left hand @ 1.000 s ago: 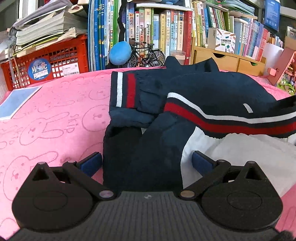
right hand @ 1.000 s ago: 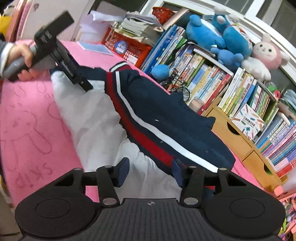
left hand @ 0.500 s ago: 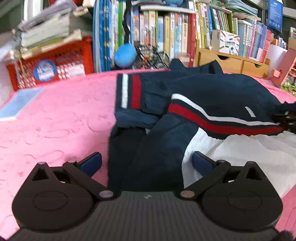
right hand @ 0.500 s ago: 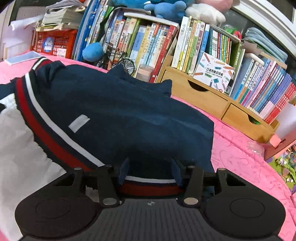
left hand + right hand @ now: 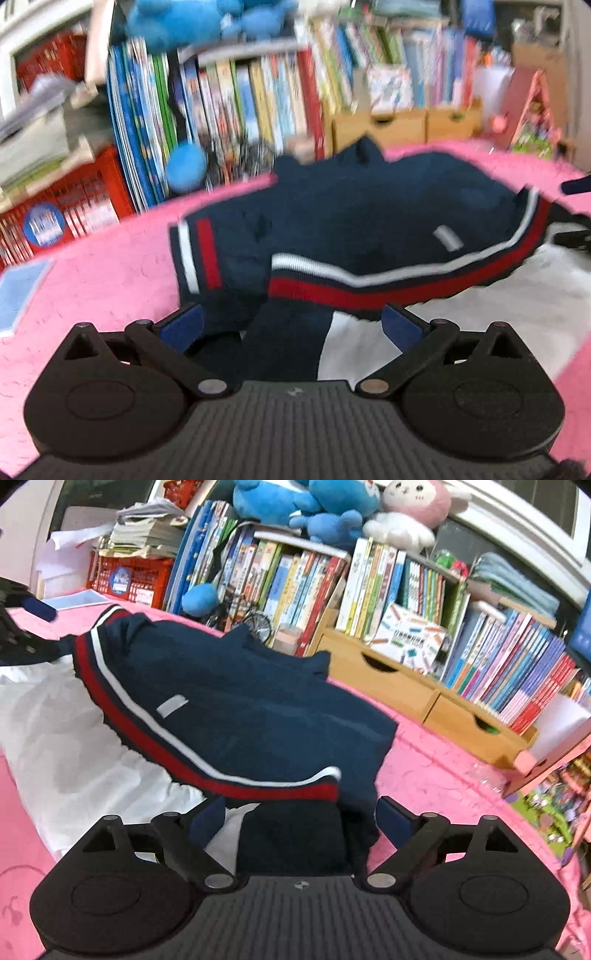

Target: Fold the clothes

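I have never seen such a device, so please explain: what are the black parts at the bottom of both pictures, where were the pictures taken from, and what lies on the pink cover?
The black parts are two hand-held grippers, each carrying a camera that looks forward along its two fingers. One picture comes from the left gripper, the other from the right gripper. On the pink cover lies a navy garment with red and white stripes, folded over a white part. Both grippers are open, with cloth lying between their fingers; neither holds it. Behind stand bookshelves and plush toys.
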Demonstrator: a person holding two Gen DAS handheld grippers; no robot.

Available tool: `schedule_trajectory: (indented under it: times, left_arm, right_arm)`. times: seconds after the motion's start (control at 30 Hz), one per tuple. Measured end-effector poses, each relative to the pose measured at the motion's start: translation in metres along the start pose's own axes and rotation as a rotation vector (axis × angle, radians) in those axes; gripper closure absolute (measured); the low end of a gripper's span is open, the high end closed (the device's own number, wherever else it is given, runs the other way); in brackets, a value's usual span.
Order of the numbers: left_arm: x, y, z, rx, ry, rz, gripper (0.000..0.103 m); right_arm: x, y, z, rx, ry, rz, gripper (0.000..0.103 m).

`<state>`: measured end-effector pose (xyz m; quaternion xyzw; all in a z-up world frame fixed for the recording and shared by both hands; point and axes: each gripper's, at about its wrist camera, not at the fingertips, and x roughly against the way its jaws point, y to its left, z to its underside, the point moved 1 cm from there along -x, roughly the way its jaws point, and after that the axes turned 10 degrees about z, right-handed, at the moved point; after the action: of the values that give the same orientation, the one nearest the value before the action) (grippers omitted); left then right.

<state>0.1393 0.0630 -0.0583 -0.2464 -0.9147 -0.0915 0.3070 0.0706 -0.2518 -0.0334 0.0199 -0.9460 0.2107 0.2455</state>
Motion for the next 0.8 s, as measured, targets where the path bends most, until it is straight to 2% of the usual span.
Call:
schedule_trajectory:
  times: [0.07, 0.13, 0.2, 0.27, 0.37, 0.47, 0.53, 0.57, 0.6, 0.63, 0.67, 0.7, 0.73, 0.77, 0.8]
  left_arm:
    - [-0.014, 0.004, 0.0, 0.027, 0.029, 0.021, 0.0]
    - [-0.019, 0.009, 0.001, 0.062, 0.037, 0.063, 0.005]
    - [-0.018, 0.013, 0.002, 0.097, 0.038, 0.108, 0.018]
    - [-0.014, 0.013, 0.003, 0.098, 0.03, 0.127, 0.024]
    - [-0.009, 0.006, 0.008, 0.061, 0.018, 0.15, 0.043]
    - [-0.004, -0.003, 0.013, -0.022, 0.034, 0.181, 0.046]
    - [-0.002, -0.005, 0.014, -0.041, 0.033, 0.163, 0.04]
    - [-0.002, -0.005, 0.013, -0.041, 0.032, 0.153, 0.031]
    - [-0.002, -0.004, 0.012, -0.032, 0.028, 0.142, 0.025]
    - [-0.003, -0.002, 0.011, -0.005, 0.017, 0.134, 0.025]
    - [-0.003, 0.0, 0.009, 0.026, 0.001, 0.135, 0.041]
    - [-0.002, 0.001, 0.007, 0.05, -0.014, 0.132, 0.057]
    - [0.002, -0.001, 0.005, 0.056, -0.034, 0.112, 0.063]
    - [0.009, -0.005, 0.003, 0.044, -0.061, 0.084, 0.075]
    - [0.018, -0.009, 0.0, 0.031, -0.085, 0.074, 0.079]
  right_arm:
    - [-0.006, 0.003, 0.0, 0.001, 0.01, -0.017, 0.014]
    - [-0.015, 0.003, 0.0, -0.006, 0.021, -0.033, 0.011]
    - [-0.026, -0.003, -0.001, -0.043, 0.043, -0.053, 0.005]
    - [-0.035, -0.009, -0.001, -0.09, 0.067, -0.077, 0.0]
    - [-0.034, -0.014, 0.003, -0.137, 0.087, -0.109, 0.001]
    - [-0.034, -0.018, 0.007, -0.183, 0.107, -0.141, 0.011]
    - [-0.033, -0.021, 0.009, -0.2, 0.114, -0.159, 0.013]
    - [-0.028, -0.019, 0.008, -0.178, 0.104, -0.16, 0.017]
    - [-0.025, -0.018, 0.008, -0.162, 0.095, -0.157, 0.027]
    - [-0.022, -0.017, 0.006, -0.158, 0.091, -0.148, 0.037]
    - [-0.02, -0.015, 0.004, -0.154, 0.086, -0.14, 0.055]
    - [-0.017, -0.014, 0.002, -0.148, 0.077, -0.128, 0.063]
    - [-0.012, -0.011, 0.0, -0.14, 0.056, -0.115, 0.069]
    - [-0.005, -0.01, -0.003, -0.136, 0.029, -0.106, 0.077]
    - [0.004, -0.009, -0.006, -0.133, -0.001, -0.091, 0.078]
